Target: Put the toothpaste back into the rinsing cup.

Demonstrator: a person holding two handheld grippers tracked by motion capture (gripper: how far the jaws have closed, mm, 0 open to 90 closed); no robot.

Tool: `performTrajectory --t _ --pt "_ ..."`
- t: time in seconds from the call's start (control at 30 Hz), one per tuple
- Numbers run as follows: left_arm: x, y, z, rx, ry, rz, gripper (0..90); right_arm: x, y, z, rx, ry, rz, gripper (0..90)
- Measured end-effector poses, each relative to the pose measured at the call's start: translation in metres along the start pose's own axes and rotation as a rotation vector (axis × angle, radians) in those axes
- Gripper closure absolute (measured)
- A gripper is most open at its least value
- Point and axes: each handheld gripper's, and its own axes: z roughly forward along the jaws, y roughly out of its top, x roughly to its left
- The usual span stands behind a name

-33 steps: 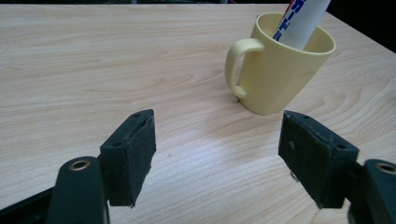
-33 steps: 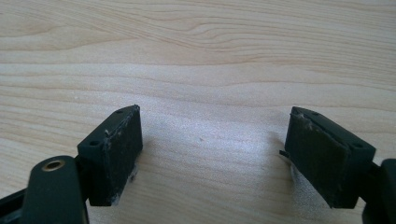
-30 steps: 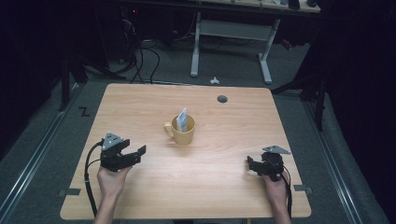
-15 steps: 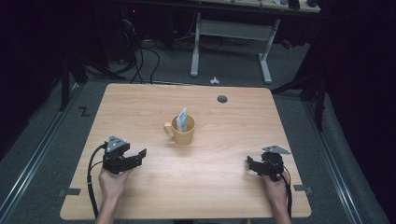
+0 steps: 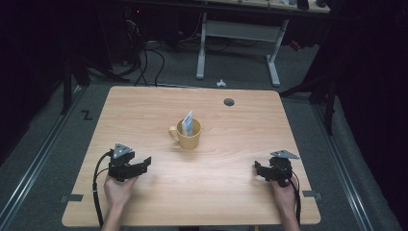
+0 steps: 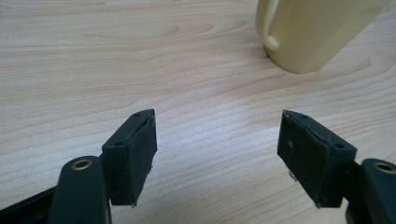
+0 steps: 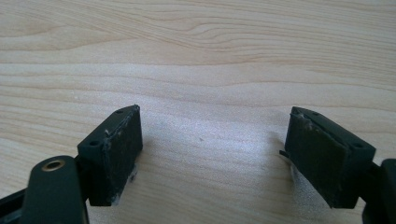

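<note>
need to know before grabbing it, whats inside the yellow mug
A pale blue-and-white packet stands inside the yellow mug, its top sticking above the rim. The mug's wall hides its lower part and anything at the bottom.

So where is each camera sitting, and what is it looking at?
High view: sits above the person's side of the table, looking forward and down; both forearms show, with the left hand-held gripper and right hand-held gripper.
Left gripper view: rides on the left hand-held gripper, looking low along its open jaws toward the yellow mug.
Right gripper view: rides on the right hand-held gripper, looking past its open jaws at bare wood.
Shared: the high view and left gripper view both show the yellow mug.
</note>
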Motion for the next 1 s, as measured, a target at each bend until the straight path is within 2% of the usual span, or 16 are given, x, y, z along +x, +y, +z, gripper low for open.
performTrajectory --t 0.33,1.0 --pt "-0.003 -0.005 0.010 0.029 0.026 0.018 28.7 0.000 0.000 0.000 0.000 0.000 0.000 19.3" --pt "-0.006 -0.015 0.028 0.052 0.094 0.050 29.0 0.000 0.000 0.000 0.000 0.000 0.000 19.3"
